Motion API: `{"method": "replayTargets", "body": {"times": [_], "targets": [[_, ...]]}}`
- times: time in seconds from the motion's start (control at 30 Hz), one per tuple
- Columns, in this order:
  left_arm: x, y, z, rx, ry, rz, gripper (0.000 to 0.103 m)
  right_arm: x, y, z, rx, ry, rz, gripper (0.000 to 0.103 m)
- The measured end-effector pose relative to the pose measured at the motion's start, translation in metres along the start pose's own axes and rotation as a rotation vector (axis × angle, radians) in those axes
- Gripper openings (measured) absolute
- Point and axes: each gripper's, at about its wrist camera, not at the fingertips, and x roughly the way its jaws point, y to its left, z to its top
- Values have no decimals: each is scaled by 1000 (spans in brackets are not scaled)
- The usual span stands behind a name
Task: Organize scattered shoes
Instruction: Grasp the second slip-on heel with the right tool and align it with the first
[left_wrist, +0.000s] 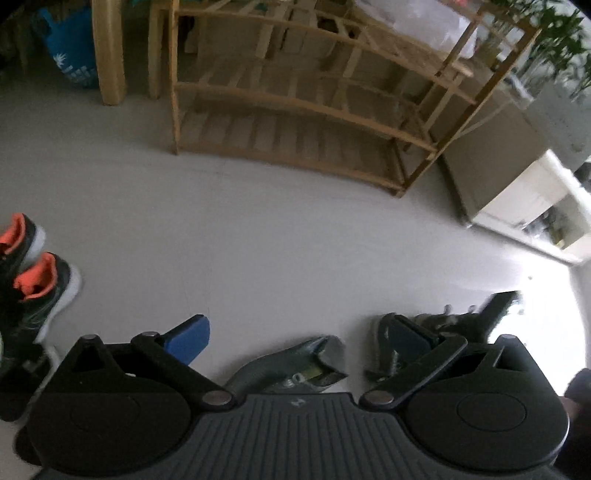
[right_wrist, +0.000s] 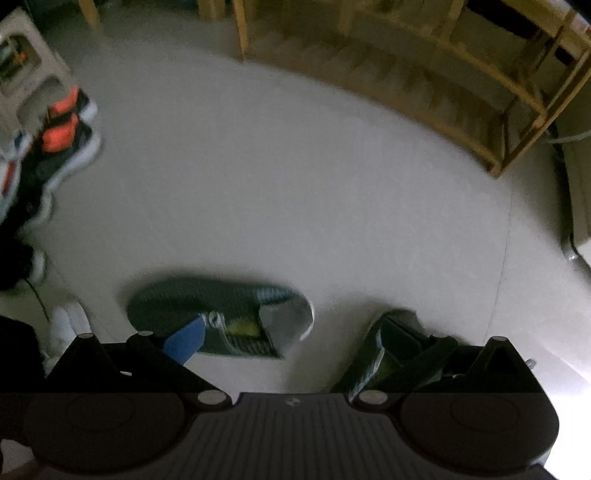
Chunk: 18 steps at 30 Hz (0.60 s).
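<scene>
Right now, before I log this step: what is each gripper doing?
Left gripper: open, holding nothing; a grey shoe lies on the floor below it.
Right gripper: open, holding nothing, above the same grey shoe.

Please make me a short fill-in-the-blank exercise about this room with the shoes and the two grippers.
1. The wooden shoe rack holds ____ shoes.
2. The two grey shoes lie on the ____.
3. The black shoes have ____ lining.
4. The left gripper is ____.

Missing words: no; floor; orange; open
</scene>
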Motion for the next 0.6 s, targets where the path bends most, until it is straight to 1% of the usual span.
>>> {"method": "replayTargets", "body": {"times": [0.07, 0.1, 0.13, 0.2, 0.27, 0.43, 0.53, 0.6], "targets": [[4, 6, 3, -53, 39, -12, 103, 19, -2, -4, 48, 47, 18, 103], [4, 10, 5, -80, 35, -46, 103, 27, -6, -5, 89, 68, 32, 103], [4, 10, 7, -85, 29, -54, 103, 33, -8, -6, 122, 80, 40, 103], [4, 10, 12, -76, 29, -50, 103, 49, -16, -9, 228, 115, 57, 103], [4, 10, 16, -80, 39, -77, 103, 64, -23, -12, 318, 145, 66, 103], [-1, 8, 18, -109, 67, -163, 103, 97, -22, -11, 390, 179, 67, 103], [-3, 7, 17, -105, 73, -187, 103, 113, -22, -12, 447, 211, 86, 103], [-3, 8, 17, -117, 82, -197, 103, 126, -18, -17, 505, 243, 120, 103]]}}
